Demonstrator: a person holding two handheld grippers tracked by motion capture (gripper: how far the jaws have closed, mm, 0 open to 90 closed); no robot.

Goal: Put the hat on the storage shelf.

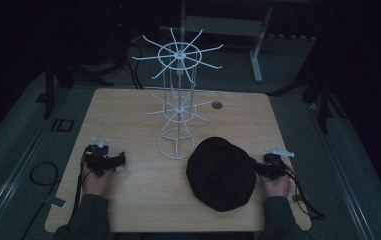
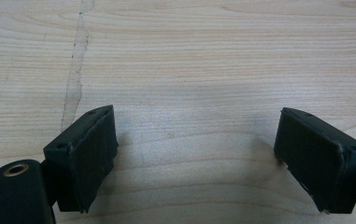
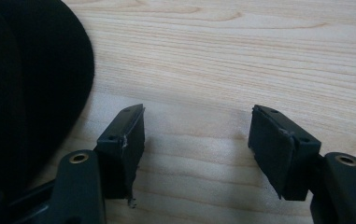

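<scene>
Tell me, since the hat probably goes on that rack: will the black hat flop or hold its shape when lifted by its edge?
The black hat lies as a low, soft-looking mound, so it probably sags if pinched at one edge. It looks like matte fabric, likely light and not slippery. The right tool is open beside its brim, gripping nothing.

A wooden worktop (image 1: 128, 200) is filling mid-frame, carrying a white wire rack (image 1: 177, 145) at centre and a black hat (image 1: 221, 172) lower right.
</scene>
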